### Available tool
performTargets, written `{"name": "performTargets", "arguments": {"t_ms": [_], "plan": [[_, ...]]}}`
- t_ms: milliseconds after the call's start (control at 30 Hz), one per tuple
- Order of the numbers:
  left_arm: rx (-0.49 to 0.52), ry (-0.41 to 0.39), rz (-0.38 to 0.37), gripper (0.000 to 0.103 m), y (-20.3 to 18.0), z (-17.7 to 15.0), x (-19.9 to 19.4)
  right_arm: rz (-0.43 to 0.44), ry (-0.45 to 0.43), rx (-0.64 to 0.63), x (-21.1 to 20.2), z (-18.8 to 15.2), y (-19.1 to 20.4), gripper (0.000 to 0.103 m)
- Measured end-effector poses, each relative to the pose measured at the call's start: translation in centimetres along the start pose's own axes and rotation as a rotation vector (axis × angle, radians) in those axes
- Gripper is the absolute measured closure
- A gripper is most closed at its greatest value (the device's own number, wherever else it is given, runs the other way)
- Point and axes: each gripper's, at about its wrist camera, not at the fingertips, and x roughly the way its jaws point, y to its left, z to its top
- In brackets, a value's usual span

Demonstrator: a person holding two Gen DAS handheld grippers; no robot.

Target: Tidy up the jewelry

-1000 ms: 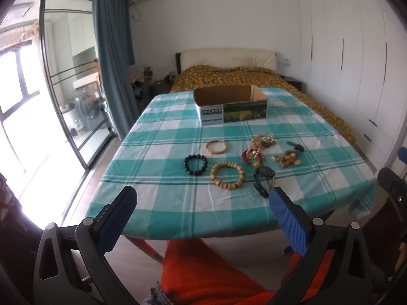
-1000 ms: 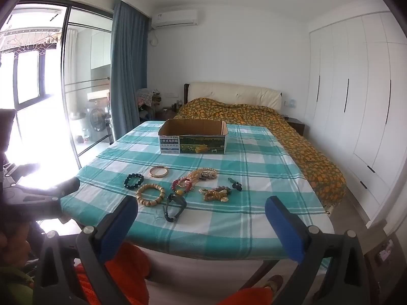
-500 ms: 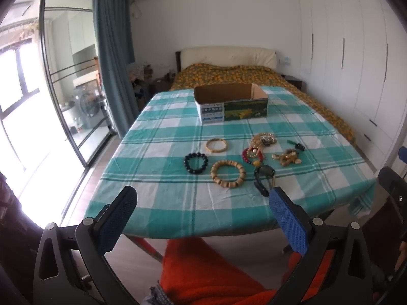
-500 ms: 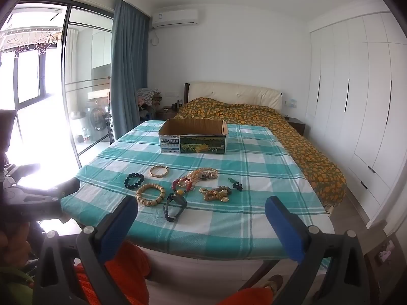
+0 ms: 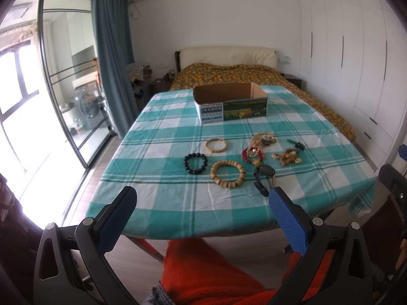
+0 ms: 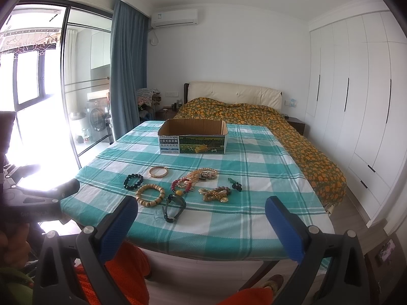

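Jewelry is lying in a loose cluster on the checked desk (image 5: 157,137), ahead of both tongs and well apart from them. Nearest the left tongs (image 5: 201,204), a wooden bead bracelet (image 5: 228,174) is sitting just beside a black bead bracelet (image 5: 195,163), with a gold bangle (image 5: 216,145) a little farther out. Toward the right finger of the left tongs, a dark wristwatch (image 5: 263,178) is resting with its strap curled, and beyond it a red bead bracelet (image 5: 251,154) is touching a pale bead necklace (image 5: 263,138). A heap of gold trinkets (image 5: 287,157) and a small green pendant (image 5: 295,144) are lying farther to the right. Beyond all of it, an open cardboard box (image 5: 230,104) is standing upright on the desk.

The left tongs are gaping wide with nothing between the blue pads (image 5: 288,218). The right tongs (image 6: 201,211) are likewise spread wide and gripping nothing, hanging short of the desk's near edge, the wristwatch lying closest ahead of them. Below both tongs, an orange knit garment (image 5: 203,272) is showing. A bed (image 6: 254,117) with a patterned cover is standing behind the desk.
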Motion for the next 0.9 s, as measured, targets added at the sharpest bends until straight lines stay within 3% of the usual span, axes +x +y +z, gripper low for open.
{"name": "performTargets", "arguments": {"t_ms": [900], "plan": [[0.008,0.003,0.004,0.000,-0.01,-0.44,0.14,0.003,0.002,0.002,0.02,-0.06,0.01,0.001]]}}
